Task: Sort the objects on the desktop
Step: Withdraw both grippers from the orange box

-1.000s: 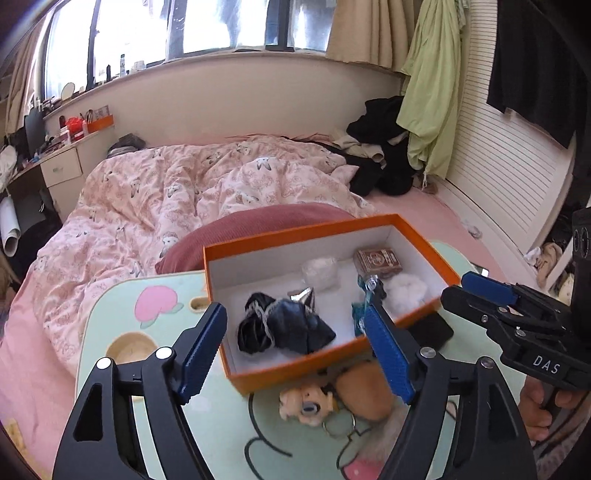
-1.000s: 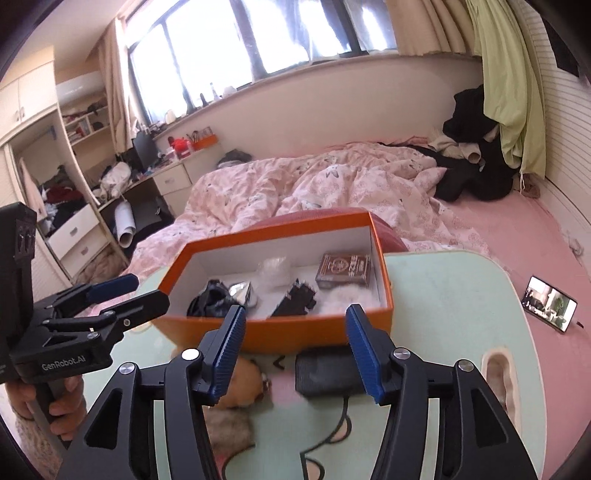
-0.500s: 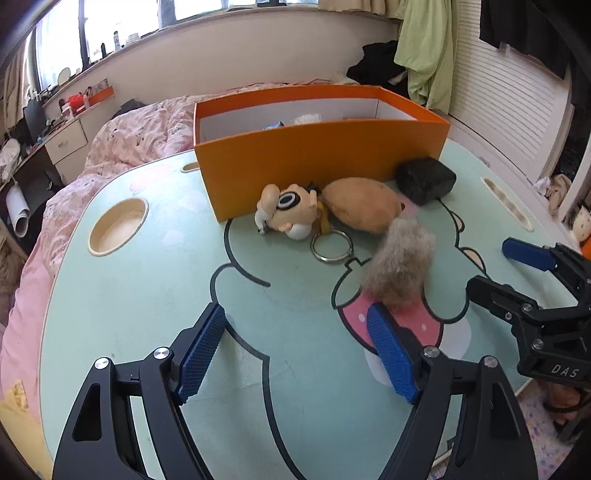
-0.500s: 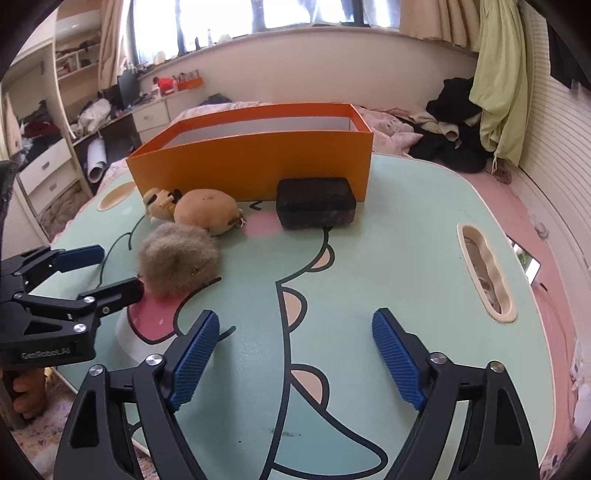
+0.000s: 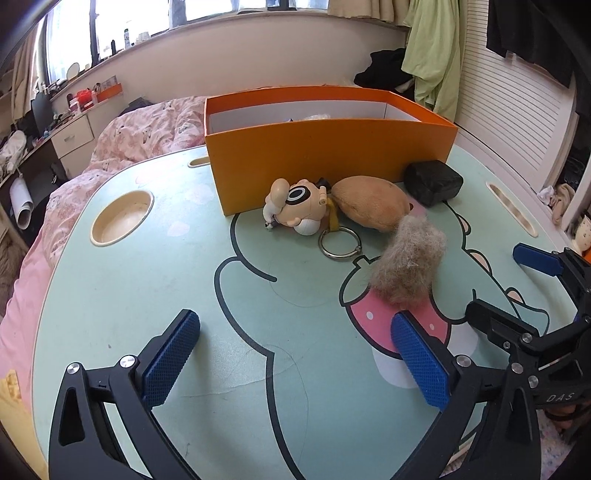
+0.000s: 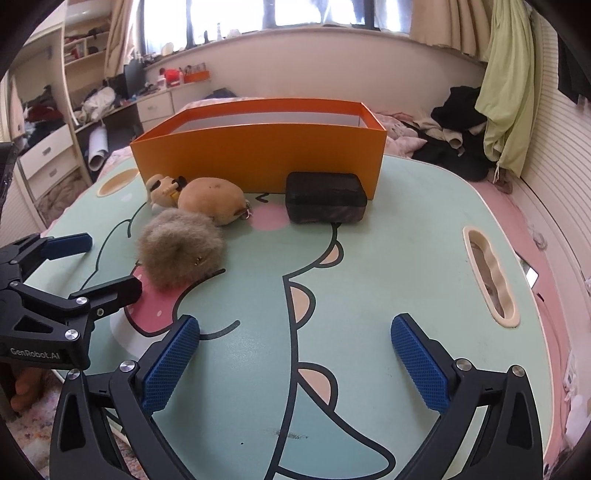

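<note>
Spreading wider, the left claw (image 5: 295, 354) and right claw (image 6: 295, 354) were held empty over the near tabletop (image 6: 369, 280), presumably readied for a pick. The plush keychain (image 5: 369, 206), fur pompom (image 6: 181, 251) and black case (image 6: 325, 201) were lined against the orange box (image 6: 258, 155), outside it.

Bright daylight from blown-out windows (image 5: 229, 5); fisheye-bent edges, perhaps slightly soft.

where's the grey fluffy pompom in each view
Left wrist view: the grey fluffy pompom lies right of centre, just beyond the right jaw.
Right wrist view: it lies left of centre.
Shared landmark: the orange cardboard box stands behind it in both.
</note>
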Action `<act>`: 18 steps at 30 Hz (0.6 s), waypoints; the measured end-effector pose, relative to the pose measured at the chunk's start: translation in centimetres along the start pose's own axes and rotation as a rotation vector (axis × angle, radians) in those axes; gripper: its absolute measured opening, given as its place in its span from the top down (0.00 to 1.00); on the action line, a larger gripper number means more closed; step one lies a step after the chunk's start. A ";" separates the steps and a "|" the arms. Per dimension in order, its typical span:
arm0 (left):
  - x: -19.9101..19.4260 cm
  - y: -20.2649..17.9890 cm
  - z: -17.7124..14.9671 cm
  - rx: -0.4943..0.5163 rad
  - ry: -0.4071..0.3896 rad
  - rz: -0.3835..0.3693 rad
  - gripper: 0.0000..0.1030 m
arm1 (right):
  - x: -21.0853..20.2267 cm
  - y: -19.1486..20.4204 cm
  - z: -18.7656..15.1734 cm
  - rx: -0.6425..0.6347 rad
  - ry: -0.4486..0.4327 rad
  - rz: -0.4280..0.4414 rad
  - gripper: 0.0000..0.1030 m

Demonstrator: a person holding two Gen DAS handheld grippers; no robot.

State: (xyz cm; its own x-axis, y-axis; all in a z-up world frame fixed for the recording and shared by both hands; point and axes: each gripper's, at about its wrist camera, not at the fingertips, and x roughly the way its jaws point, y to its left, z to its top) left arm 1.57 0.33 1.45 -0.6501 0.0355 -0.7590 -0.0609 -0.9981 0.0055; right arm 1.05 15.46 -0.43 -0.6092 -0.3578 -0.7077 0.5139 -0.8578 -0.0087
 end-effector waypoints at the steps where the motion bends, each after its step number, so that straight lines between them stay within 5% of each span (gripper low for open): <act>1: 0.0 -0.1 0.0 0.000 0.000 0.000 0.00 | 0.0 0.0 0.0 -0.001 0.000 0.000 0.00; 12: 0.1 -0.1 -0.1 -0.001 0.000 0.000 0.00 | -0.1 0.1 0.1 0.003 -0.002 0.006 0.00; 18: 0.2 -0.2 0.0 -0.005 -0.002 -0.003 0.00 | -1.2 -1.3 2.9 0.164 -0.042 0.211 0.09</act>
State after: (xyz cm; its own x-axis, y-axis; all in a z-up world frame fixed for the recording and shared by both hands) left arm 1.46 0.52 1.29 -0.6513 0.0384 -0.7578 -0.0590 -0.9983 0.0001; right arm -0.60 15.91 2.50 -0.5254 -0.5466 -0.6521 0.5290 -0.8101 0.2528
